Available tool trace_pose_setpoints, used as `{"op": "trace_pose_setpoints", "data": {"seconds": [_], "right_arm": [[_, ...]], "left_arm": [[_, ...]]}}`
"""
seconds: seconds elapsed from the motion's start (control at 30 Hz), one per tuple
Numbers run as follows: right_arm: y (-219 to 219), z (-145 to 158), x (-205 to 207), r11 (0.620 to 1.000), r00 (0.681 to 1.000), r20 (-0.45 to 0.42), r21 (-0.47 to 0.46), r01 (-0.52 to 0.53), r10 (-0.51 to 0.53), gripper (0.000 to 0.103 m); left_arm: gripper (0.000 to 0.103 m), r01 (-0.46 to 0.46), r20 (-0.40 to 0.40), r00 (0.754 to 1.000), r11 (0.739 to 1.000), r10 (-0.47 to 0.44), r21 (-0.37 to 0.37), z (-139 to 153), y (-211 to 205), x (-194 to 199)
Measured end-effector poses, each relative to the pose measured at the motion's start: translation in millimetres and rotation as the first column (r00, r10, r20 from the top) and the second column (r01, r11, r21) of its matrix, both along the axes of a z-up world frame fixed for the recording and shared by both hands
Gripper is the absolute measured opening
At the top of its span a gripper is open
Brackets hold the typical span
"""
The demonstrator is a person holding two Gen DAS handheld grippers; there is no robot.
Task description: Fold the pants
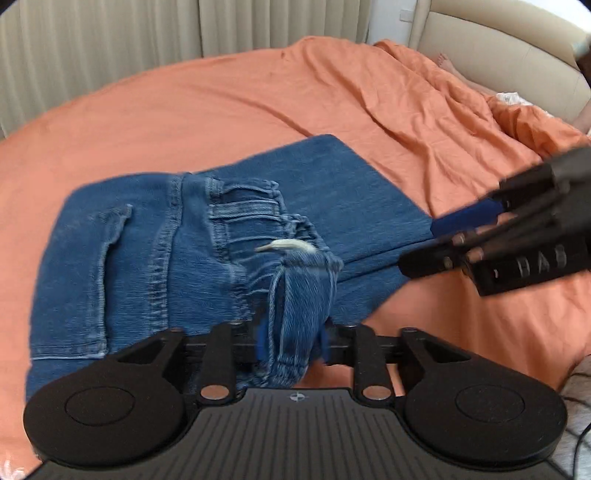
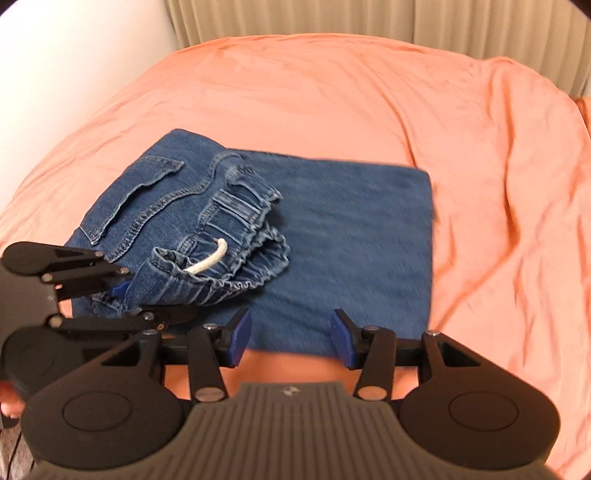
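Blue denim pants (image 1: 147, 258) (image 2: 351, 240) lie folded on the orange bed sheet (image 1: 221, 103) (image 2: 332, 92). The waistband, with its white drawstring (image 1: 288, 246) (image 2: 208, 264), lies doubled over the legs. My left gripper (image 1: 293, 339) (image 2: 147, 299) is at the near end of the waistband. A raised bunch of denim stands between its blue pads, which sit loosely beside it, so the gripper is open. My right gripper (image 2: 291, 336) (image 1: 432, 243) hovers open over the near edge of the folded legs, with nothing between its fingers.
The sheet is rumpled toward the padded beige headboard (image 1: 498, 48), where a person's bare foot (image 1: 445, 61) shows. Pleated curtains (image 1: 110, 37) (image 2: 332, 18) hang behind the bed. A hand (image 2: 7, 402) holds the left gripper's handle at the lower left.
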State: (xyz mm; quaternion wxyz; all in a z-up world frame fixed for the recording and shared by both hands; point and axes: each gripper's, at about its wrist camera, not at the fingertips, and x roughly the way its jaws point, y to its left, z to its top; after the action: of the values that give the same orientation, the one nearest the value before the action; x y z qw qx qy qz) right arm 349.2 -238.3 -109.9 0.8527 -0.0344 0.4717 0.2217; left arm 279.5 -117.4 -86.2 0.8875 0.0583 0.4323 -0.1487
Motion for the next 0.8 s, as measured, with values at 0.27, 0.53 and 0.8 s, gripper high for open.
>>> {"op": "trace_pose_setpoints", "data": {"seconds": [0.27, 0.53, 0.8], "right_arm": [[-18.2, 0.4, -10.7, 0.997, 0.999, 0.009, 0.057, 0.042, -0.043, 0.046], [-9.9, 18.3, -11.8, 0.987, 0.998, 0.031, 0.157, 0.041, -0.047, 0.048], [9.1, 4.1, 42.2, 0.934, 0.994, -0.064, 0.342, 0.106, -0.089, 0.056]], "left_arm": [[0.066, -0.030, -0.116, 0.993, 0.927, -0.015, -0.373, 19.4, 43.4, 20.7], [0.069, -0.099, -0.055, 0.995, 0.919, 0.084, -0.382, 56.3, 108.2, 15.8], [0.069, -0.230, -0.082, 0.973, 0.942, 0.216, -0.245, 45.5, 166.3, 23.3]]}}
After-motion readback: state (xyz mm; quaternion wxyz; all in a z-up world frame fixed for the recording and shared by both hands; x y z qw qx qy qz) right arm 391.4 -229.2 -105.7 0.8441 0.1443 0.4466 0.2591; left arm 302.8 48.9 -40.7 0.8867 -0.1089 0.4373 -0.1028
